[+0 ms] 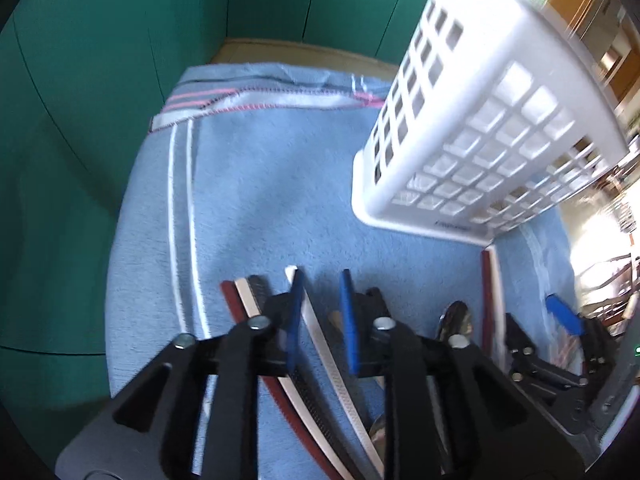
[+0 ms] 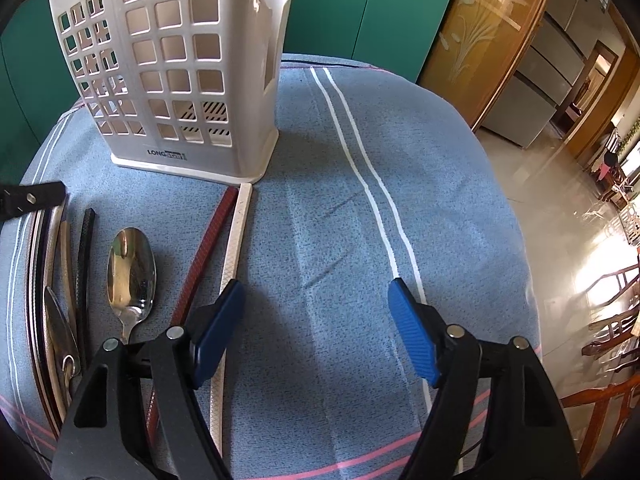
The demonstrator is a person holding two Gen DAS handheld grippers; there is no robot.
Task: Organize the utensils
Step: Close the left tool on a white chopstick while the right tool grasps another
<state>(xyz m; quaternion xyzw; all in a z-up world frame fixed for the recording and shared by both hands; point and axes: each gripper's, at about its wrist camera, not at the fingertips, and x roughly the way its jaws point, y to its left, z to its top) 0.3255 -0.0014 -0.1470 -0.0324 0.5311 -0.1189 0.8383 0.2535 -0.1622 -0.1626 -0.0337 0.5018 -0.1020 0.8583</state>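
Reading "LONG" on the white utensil caddy's (image 2: pixel 172 80) base label (image 2: pixel 167 153).

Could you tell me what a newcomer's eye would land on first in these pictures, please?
First, the tall white slotted utensil holder, standing upright at the far side of the blue striped cloth. Next, the shiny spoon lying bowl-up at the near left, among red, white and black chopsticks spread flat on the cloth. Close to the camera, the right gripper spreads its blue fingers wide over bare cloth, holding nothing.
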